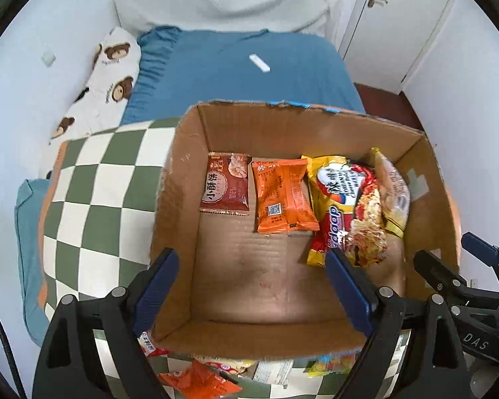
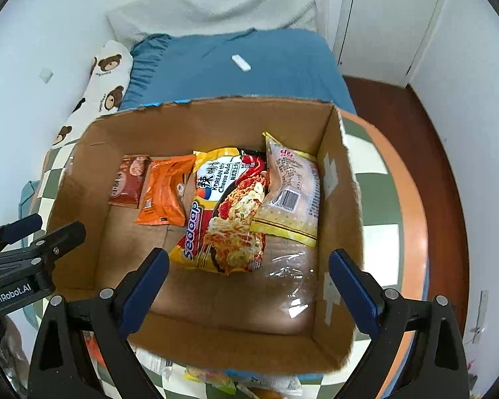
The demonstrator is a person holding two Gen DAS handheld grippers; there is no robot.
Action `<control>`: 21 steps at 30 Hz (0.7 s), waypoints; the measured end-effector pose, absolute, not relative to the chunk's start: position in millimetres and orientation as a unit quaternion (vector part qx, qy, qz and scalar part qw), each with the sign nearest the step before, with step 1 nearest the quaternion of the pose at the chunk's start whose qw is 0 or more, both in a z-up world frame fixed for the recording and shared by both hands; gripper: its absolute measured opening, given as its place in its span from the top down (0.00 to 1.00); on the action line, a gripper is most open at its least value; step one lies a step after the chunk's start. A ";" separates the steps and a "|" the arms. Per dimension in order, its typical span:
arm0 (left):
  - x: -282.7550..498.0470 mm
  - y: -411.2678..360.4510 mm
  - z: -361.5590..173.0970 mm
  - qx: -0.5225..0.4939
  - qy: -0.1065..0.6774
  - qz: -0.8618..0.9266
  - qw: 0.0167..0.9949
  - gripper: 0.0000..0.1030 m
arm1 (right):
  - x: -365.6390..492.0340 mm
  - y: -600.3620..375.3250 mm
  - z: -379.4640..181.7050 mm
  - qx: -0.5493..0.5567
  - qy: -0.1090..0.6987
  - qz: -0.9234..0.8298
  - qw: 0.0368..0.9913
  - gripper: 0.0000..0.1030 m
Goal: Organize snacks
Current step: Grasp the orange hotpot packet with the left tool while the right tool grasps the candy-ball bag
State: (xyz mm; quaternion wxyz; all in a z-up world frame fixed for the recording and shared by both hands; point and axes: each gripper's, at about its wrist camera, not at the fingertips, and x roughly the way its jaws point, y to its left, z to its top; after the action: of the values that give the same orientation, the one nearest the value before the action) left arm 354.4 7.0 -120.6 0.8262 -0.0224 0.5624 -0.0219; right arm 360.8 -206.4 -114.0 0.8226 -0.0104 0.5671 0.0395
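— Bedroom setting: a bed with a blue sheet (image 1: 236,66) sits beyond a round worktop (image 1: 93,179) covered in green-and-white checks. What's on it?

— An open cardboard box (image 1: 282,286) right under both claws. The left claw (image 1: 252,286) hangs over the box's near left corner, released, nothing between its blue pads. One pad is outside the box's left wall, the other over the floor of the box.

— And the right claw (image 2: 249,286)?

— Also spread wide and empty, above the near half of the box, with bare cardboard and a patch of shiny clear tape below it.

— Where are the snacks?

— In a row along the far side of the box, ahead of the claws. From the left claw's side: a dark red biscuit packet (image 1: 226,186), an orange packet (image 1: 282,196), a yellow Korean cheese noodle packet (image 2: 226,209), then a pale packet with a barcode (image 2: 292,193) leaning on the noodles (its front is turned away, so the contents are unclear).

— Anything outside the box?

— More packets (image 1: 196,379) lie on the checked cloth, nearer than the claws, partly hidden by the box's front wall.
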 end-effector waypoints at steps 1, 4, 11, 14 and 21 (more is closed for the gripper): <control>347.4 6.6 -115.0 -0.024 0.555 -0.022 0.831 0.13 | 355.8 -205.5 -109.1 -0.014 0.561 0.039 0.827 0.04; 328.1 7.6 -101.3 -0.028 0.536 -0.022 0.843 0.13 | 335.9 -204.1 -90.2 -0.017 0.540 0.038 0.841 0.04; 277.3 20.7 -82.6 -0.039 0.512 -0.024 0.858 0.13 | 281.4 -202.7 -59.1 0.013 0.514 0.057 0.856 0.04; 252.9 29.1 -89.1 -0.023 0.514 -0.017 0.857 0.13 | 255.8 -206.7 -65.9 0.041 0.525 0.067 0.847 0.04; 209.7 47.9 -166.9 0.078 0.592 -0.021 0.802 0.13 | 215.7 -231.9 -132.7 0.115 0.584 0.058 0.801 0.09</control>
State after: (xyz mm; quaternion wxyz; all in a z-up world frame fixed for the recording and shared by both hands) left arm 209.7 47.9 -166.9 0.8017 0.0783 0.5922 -0.0214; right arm 215.7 -231.9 -132.7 0.8012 0.1148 0.5843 0.0580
